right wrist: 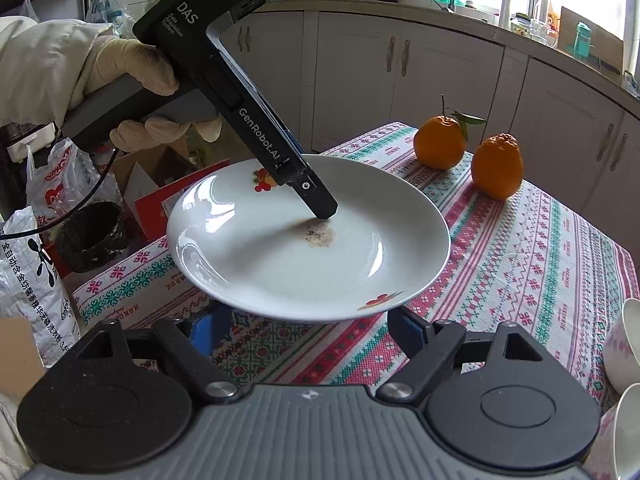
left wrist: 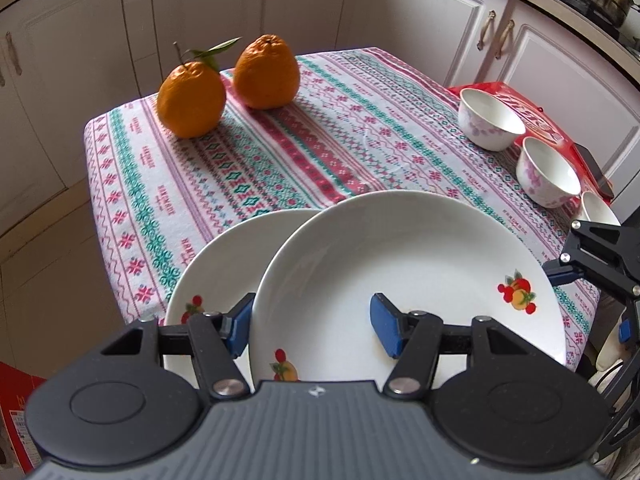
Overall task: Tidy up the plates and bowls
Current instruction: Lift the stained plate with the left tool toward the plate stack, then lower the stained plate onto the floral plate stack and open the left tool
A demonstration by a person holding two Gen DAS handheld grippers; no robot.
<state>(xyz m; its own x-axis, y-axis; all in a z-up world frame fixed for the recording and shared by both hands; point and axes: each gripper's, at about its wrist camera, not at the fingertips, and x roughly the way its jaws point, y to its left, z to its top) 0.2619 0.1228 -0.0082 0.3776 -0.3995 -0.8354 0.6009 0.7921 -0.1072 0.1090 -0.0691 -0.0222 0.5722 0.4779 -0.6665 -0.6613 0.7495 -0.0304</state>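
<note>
Plates first: your left gripper [left wrist: 314, 328] has its jaws pinching the rim of a white plate [left wrist: 400, 264] with fruit decals, held tilted above the counter [left wrist: 320, 136]. It overlaps a second matching plate [left wrist: 216, 272] lying beneath. From the right wrist view, a brown speckled stain marks the lifted plate's centre. Your right gripper [right wrist: 312, 330] keeps its jaws spread, empty, just below that plate's near edge.

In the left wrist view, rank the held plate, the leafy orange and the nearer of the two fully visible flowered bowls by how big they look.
1. Held plate, by far the largest, though it is also closest to the camera.
2. Leafy orange.
3. Nearer flowered bowl, which looks about as wide as the orange but shorter, so ranks two and three are unsure.
</note>
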